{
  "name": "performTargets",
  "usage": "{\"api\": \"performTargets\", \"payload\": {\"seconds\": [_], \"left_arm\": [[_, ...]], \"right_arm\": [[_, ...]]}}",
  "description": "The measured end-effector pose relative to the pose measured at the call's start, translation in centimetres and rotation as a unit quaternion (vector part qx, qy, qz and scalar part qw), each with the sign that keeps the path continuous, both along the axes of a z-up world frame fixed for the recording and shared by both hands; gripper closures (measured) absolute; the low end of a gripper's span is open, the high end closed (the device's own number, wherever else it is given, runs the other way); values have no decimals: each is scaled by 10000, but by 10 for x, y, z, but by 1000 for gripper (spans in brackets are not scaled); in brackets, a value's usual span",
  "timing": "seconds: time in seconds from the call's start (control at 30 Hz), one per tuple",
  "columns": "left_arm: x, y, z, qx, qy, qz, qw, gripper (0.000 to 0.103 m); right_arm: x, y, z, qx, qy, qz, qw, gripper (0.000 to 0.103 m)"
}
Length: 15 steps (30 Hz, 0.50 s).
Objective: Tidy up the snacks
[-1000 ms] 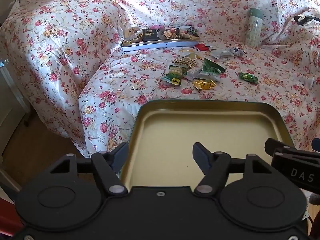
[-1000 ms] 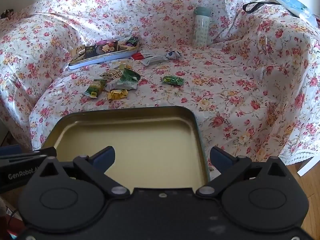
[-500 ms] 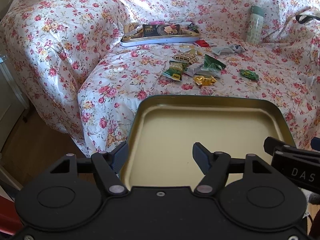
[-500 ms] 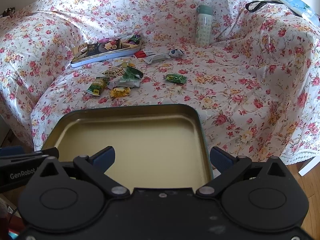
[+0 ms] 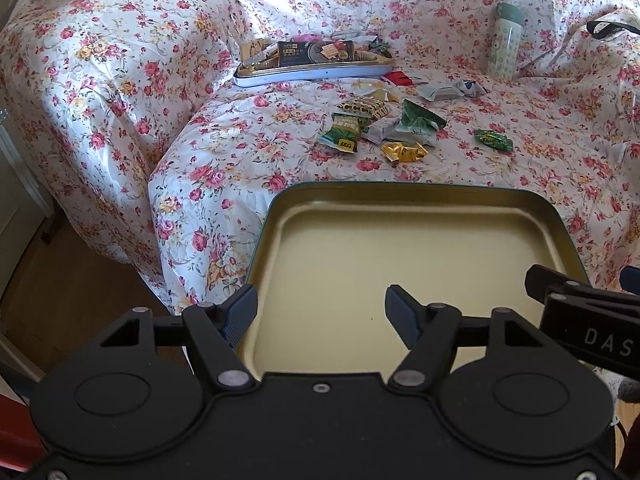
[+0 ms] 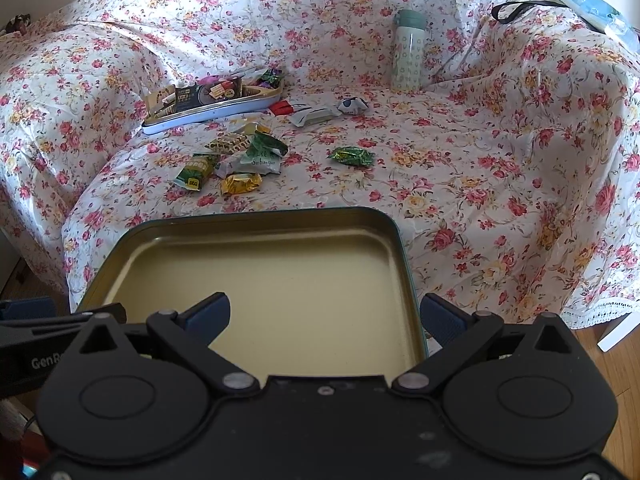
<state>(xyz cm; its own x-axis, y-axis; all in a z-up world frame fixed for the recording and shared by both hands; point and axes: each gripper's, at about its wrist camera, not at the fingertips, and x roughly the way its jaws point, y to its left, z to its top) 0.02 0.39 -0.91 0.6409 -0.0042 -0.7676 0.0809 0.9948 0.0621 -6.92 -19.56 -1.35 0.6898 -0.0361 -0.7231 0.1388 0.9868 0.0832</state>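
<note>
Both grippers, left (image 5: 320, 314) and right (image 6: 325, 318), stand wide, each straddling a side wall of the empty tin (image 6: 256, 280); whether pads touch it, I cannot tell. Snacks (image 6: 236, 160) lie scattered on the sofa (image 6: 480, 168) beyond. Judging by this, the tin gets set down near them next.

- A tin (image 5: 400, 208) sits at the sofa's (image 5: 120, 80) front edge, nearest the cameras.
- Behind it, loose snacks (image 5: 380, 128) lie scattered mid-seat.
- One wrapped sweet (image 6: 352, 156) lies apart, right of that cluster.
- A second tin (image 5: 312, 74), holding packets, rests behind the snacks against the backrest.
- A bottle (image 6: 408, 52) stands upright at the back right.
</note>
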Motion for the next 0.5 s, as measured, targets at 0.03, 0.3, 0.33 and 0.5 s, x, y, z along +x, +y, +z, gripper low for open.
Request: {"api": "performTargets", "payload": {"seconds": [0.03, 0.3, 0.33, 0.5], "left_arm": [[0, 0, 0, -6, 4, 0, 10000, 31], [0, 0, -2, -7, 46, -6, 10000, 31], [0, 0, -2, -7, 45, -5, 10000, 31], [0, 0, -2, -6, 46, -9, 10000, 31]], "right_arm": [[0, 0, 0, 0, 0, 1, 10000, 0], [0, 0, 0, 4, 1, -2, 10000, 0], [0, 0, 0, 2, 4, 0, 10000, 0], [0, 0, 0, 1, 2, 0, 10000, 0]]}}
